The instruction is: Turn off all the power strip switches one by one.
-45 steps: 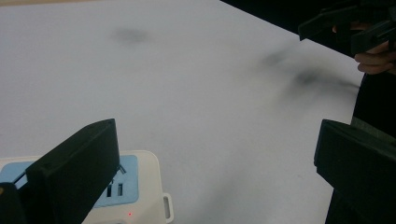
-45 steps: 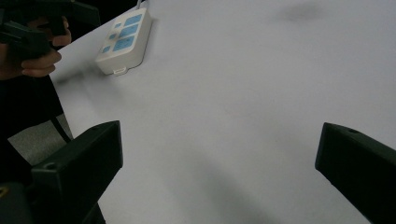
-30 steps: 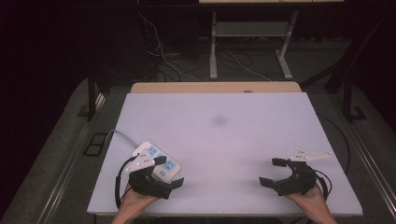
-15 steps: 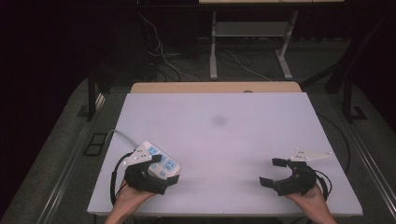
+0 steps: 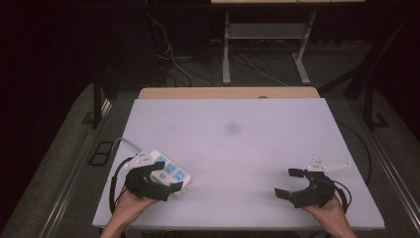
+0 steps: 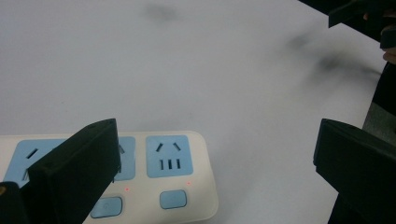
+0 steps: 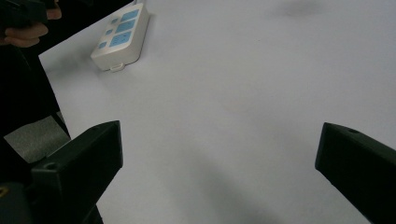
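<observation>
Lying on the near left part of the white table (image 5: 237, 148) is a white power strip (image 5: 171, 173) with light blue socket faces, its long side running diagonally and its pale cable (image 5: 124, 143) curving off its far end toward the table's left edge. In the high view the left gripper (image 5: 163, 176) is hovering right over the strip's near half, held by the person's left hand (image 5: 126, 203), and its two black jaws are standing wide apart with nothing pinched between them. In the left gripper view one jaw is sitting in front of the strip's blue sockets (image 6: 169, 156) while the other is reaching out over bare table to the side; small red lights are glowing beside the strip's blue switch buttons (image 6: 173, 199). Whether a jaw is actually touching the strip cannot be told. The right gripper (image 5: 287, 182) is resting near the front right of the table, well apart from the strip, held by the right hand (image 5: 329, 212), and its jaws too are spread wide and gripping nothing. In the right gripper view the jaws are framing plain table surface, with the power strip (image 7: 120, 37) lying far off toward the upper left. A faint dark smudge (image 5: 232, 128) is showing near the middle of the table.
</observation>
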The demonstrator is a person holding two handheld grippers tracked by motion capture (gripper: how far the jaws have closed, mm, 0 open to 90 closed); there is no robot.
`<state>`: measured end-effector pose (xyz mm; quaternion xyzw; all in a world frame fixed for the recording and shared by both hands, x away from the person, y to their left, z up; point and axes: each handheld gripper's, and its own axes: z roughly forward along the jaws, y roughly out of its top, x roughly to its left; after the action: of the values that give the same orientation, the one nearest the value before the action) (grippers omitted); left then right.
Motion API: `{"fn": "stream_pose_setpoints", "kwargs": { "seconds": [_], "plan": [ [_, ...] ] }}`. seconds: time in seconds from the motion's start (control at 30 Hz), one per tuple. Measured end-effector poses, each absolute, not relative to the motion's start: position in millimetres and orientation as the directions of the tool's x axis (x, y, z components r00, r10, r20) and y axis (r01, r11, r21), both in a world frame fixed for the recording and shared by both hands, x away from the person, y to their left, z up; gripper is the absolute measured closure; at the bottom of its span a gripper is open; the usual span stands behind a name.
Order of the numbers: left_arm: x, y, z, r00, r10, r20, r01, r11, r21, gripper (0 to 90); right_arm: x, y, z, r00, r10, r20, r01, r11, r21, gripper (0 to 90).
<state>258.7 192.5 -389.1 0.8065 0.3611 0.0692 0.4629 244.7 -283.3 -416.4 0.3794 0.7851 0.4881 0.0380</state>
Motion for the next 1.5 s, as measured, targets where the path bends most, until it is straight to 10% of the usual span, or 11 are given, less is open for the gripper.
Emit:
{"fn": "stream_pose_setpoints", "kwargs": {
  "seconds": [0.77, 1.5],
  "plan": [
    [277, 190, -389, 0.752, 0.624, -0.214, 0.559, -0.431, 0.708, 6.7, 244, -282, -418, -0.714, 0.630, 0.305, 0.556, 0.246, 0.794, 0.6],
    [285, 193, -387, 0.762, 0.628, -0.158, 0.553, -0.503, 0.664, 61.3, 244, -282, -418, -0.719, 0.627, 0.300, 0.555, 0.257, 0.791, 0.7]
  ]
}}
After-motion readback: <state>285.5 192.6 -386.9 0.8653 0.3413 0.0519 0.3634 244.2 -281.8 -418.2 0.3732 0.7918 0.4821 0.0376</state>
